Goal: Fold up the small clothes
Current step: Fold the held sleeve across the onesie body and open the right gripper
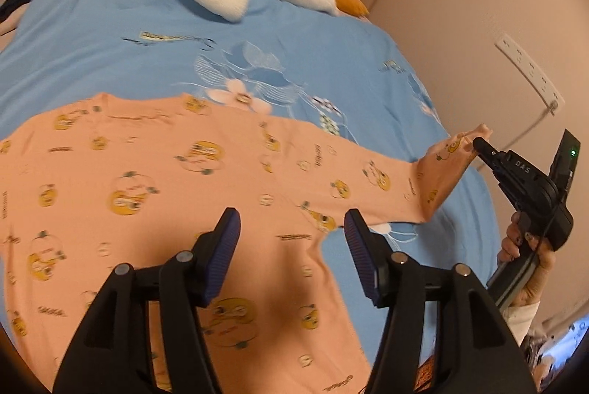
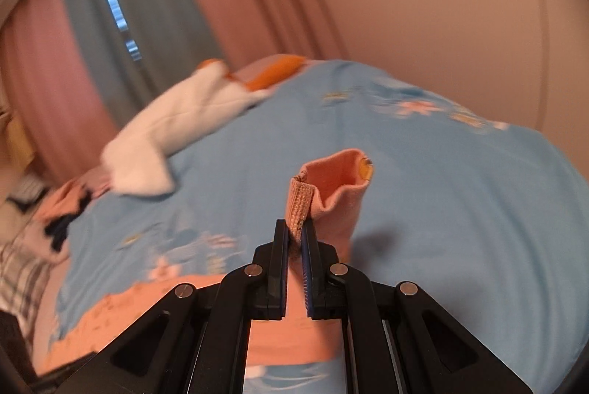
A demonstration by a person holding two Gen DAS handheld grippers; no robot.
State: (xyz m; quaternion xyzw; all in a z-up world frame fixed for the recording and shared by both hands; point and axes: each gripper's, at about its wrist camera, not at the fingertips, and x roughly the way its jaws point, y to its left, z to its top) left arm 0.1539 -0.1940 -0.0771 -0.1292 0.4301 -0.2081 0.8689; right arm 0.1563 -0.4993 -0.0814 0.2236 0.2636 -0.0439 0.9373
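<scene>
Sleeve fold under way. Peach top (image 1: 154, 180) lies flat on blue bedspread (image 1: 110, 37). Right gripper (image 2: 294, 239) clamped on sleeve cuff (image 2: 300, 206), lifted at 3 o'clock. Left gripper (image 1: 292, 228) apart, empty. Next: carry cuff across body toward 9 o'clock.

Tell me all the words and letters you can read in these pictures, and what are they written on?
"DAS": on the black right gripper, seen in the left wrist view.
Small dark words printed on the peach shirt: too blurred to read.
Small yellow and dark markings on the blue bedsheet: too blurred to read.
White wall strip: no readable text.
Nothing readable in the right wrist view.
</scene>
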